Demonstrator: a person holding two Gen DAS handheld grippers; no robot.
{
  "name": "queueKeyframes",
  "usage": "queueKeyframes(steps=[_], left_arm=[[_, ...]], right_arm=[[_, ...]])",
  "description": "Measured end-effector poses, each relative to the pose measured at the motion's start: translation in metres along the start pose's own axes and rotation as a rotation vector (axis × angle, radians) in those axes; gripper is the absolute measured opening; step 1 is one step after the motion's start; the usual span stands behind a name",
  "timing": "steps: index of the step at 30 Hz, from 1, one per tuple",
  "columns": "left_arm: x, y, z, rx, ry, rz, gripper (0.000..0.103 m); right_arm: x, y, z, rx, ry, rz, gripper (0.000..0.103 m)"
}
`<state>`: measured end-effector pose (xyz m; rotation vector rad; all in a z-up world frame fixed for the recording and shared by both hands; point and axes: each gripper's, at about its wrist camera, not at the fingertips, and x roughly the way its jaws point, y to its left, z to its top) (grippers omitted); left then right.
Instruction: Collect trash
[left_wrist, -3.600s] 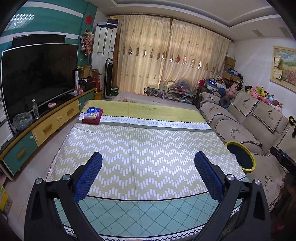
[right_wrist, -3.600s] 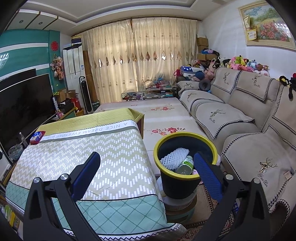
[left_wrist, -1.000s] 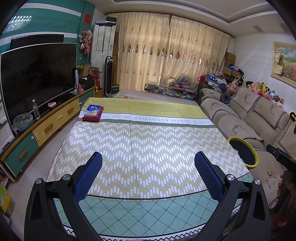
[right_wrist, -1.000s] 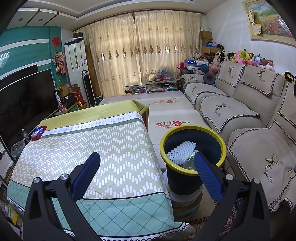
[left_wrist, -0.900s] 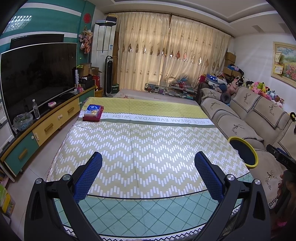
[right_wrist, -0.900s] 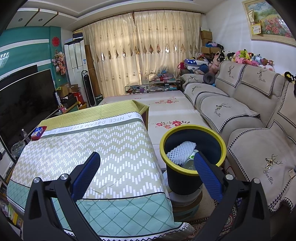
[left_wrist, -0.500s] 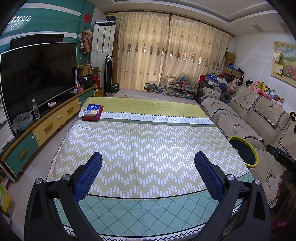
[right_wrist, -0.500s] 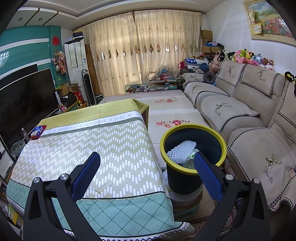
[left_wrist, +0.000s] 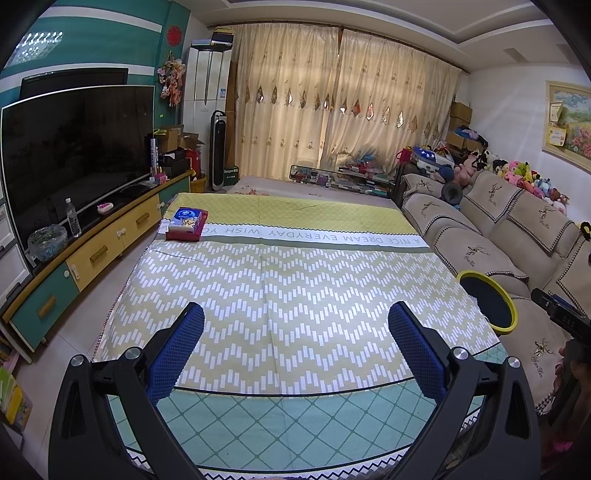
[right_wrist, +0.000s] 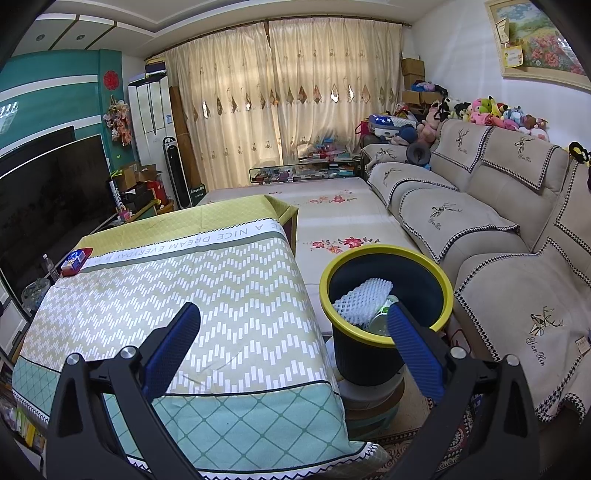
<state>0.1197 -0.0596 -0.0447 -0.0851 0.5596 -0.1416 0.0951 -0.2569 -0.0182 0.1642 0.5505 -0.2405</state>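
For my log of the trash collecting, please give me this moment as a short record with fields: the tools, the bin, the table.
left tool: open, holds nothing, above the table
right tool: open, holds nothing
dark round bin with yellow rim: on the floor between table and beige sofa
bin contents: white foam net, a bottle partly hidden
table with zigzag-patterned cloth: one red and blue tissue box at the far corner

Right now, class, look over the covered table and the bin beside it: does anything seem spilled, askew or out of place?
Nothing stands out. The tablecloth lies flat, bearing only a tissue box at its far corner. The bin stands upright beside the table, with white foam netting inside. Both claws, left claw and right claw, are open and empty.
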Motion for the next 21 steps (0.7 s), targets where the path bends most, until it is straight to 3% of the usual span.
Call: queueKeyframes(steps=[14, 21], left_arm=[[0.012, -0.005, -0.001, 0.020, 0.028, 0.010, 0.098], [0.069, 0.011, 0.019, 0.043, 0.102, 0.038, 0.098]], right_arm=[[0.004, 0.003, -0.009, -0.001, 0.011, 0.015, 0.096], [0.052, 0.021, 0.013, -0.019, 0.078, 0.110, 0.096]])
